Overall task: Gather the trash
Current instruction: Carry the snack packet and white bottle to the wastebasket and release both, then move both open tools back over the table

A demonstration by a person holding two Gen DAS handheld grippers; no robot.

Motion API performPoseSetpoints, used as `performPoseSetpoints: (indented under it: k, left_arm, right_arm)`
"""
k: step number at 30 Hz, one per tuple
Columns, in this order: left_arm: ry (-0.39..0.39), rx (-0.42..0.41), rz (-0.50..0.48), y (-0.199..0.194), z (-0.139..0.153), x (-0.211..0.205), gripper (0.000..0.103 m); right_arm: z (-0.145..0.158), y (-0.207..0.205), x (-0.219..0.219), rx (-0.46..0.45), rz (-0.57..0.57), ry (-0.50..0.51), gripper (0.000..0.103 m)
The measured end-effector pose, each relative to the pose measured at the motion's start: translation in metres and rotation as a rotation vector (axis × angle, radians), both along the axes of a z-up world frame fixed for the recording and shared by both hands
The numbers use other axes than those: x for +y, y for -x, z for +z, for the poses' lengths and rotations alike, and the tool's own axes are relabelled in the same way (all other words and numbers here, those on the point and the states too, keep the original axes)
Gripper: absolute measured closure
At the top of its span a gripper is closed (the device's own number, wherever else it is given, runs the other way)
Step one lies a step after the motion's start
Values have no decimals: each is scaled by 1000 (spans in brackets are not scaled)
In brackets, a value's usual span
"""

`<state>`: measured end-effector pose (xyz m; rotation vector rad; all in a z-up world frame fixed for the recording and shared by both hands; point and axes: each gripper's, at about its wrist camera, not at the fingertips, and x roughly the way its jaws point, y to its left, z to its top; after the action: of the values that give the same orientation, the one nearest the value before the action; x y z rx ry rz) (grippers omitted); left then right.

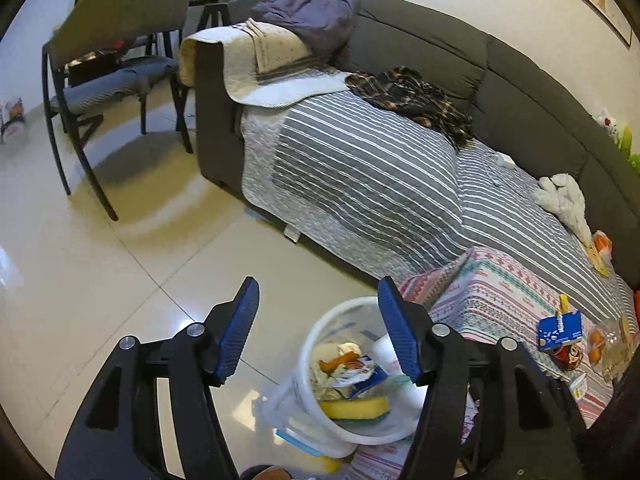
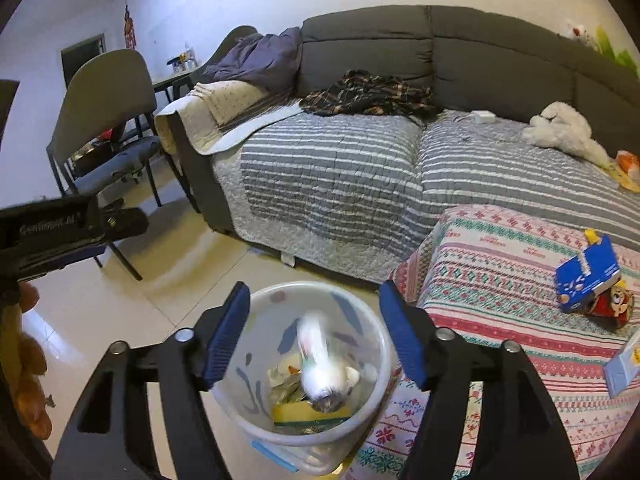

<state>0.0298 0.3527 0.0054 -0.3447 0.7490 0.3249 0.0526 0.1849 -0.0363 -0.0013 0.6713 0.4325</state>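
Bin mouth: my view straight down into the trash bin [image 2: 256, 432] is unblocked, but trash fills its bottom.
Right of frame: patterned table [image 2: 520, 320] touches the bin.
Left: bare floor [image 2: 100, 320], chair [image 2: 108, 128] beyond.

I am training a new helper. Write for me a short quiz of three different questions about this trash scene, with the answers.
1. True or false: the right gripper is shut on the white can.
2. Which item lies at the bottom of the white bin? A) a yellow sponge B) a shoe C) a book
3. Fill in: the blue carton rests on the ____ cloth.

Key: 1 false, its jaws are open and the blurred can is in the bin below. 2 A. 3 patterned.
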Motion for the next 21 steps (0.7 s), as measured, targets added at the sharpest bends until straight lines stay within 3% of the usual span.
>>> performPoseSetpoints:
  k: [7,12,21]
  left_arm:
    - [-55,-7,8,4,5,-11,26]
    - [-154,-13,-1,4,7,-37,12]
    - [-237,-5,-37,-3,6,-83,7]
  right_arm:
    - [15,0,-23,-68,-170,50,7]
    - [25,-7,-53,-72,-267,61,7]
    - [34,-6,-95,-80,-340,78,7]
